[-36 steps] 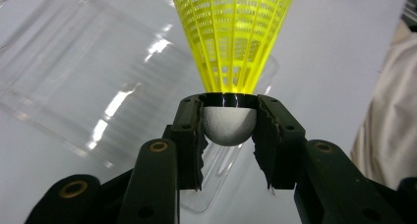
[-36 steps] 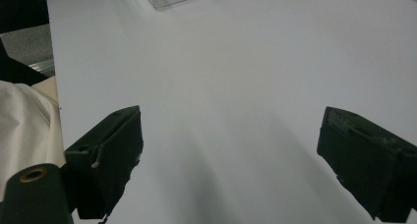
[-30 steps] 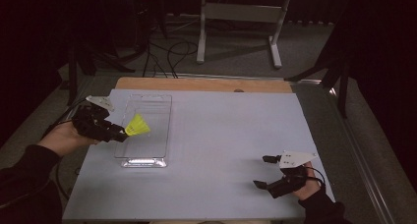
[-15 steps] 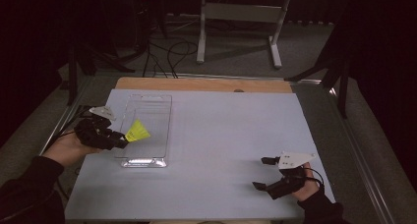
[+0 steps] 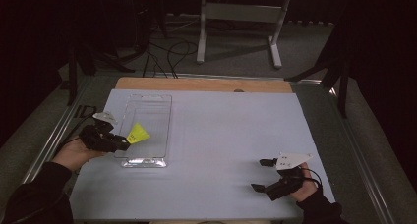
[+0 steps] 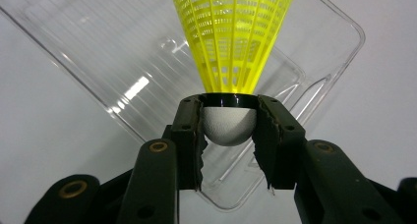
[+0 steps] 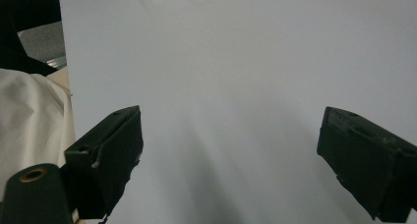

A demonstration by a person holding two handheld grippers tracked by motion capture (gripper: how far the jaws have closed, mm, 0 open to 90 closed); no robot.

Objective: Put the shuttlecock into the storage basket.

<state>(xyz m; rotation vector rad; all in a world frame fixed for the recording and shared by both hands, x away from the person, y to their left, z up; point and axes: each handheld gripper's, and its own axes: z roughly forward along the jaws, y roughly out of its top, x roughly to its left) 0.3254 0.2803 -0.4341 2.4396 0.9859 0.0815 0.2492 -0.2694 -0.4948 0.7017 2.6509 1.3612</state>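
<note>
The left claw (image 6: 228, 135) pinches a yellow shuttlecock (image 6: 233, 42) by its white cork head, one black jaw pressed against each side of the cork just under the dark band where the skirt begins. The mesh skirt flares away from the claw, out over a clear plastic tray (image 6: 123, 71) that lies on the pale bench (image 6: 44, 135). In the high view the left claw (image 5: 123, 144) sits at the tray's left edge, and the shuttlecock (image 5: 138, 134) points toward the inside of the tray (image 5: 147, 111), above its nearer half; whether the skirt touches the tray floor cannot be told. The person's left hand (image 5: 74, 155) holds that claw from the bench's left border.

The right claw (image 7: 228, 160) is spread wide with nothing between its jaws, bare bench beneath it. In the high view it (image 5: 263, 175) rests near the bench's front right corner, well apart from the tray.
</note>
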